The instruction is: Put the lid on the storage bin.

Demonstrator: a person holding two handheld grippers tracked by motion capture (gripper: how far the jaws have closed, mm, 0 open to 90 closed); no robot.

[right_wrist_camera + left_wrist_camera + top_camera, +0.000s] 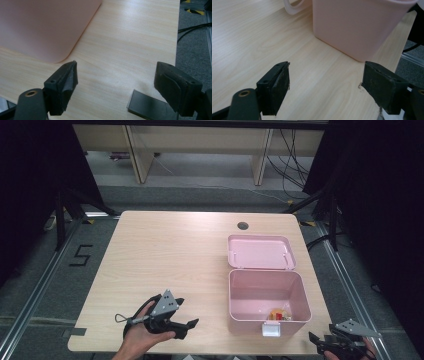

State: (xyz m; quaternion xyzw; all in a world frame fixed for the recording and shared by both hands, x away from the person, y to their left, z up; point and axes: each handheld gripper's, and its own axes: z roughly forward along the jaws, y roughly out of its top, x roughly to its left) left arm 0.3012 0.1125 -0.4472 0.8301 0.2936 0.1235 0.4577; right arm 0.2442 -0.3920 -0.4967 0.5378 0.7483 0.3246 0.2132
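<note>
The pink box [267, 300] with its lid [261, 252] laid open behind it is the sole obstacle on the table [165, 255]. Left of the box the tabletop lies bare and passable. Right of the box, only a narrow strip remains before the table edge.

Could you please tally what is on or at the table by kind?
Pink box, lid open: 1
Grippers, left and right, both open: 2
Black tape patches at the table's near corners: 2
Small items inside the box: too small to count
Total: 5
</note>
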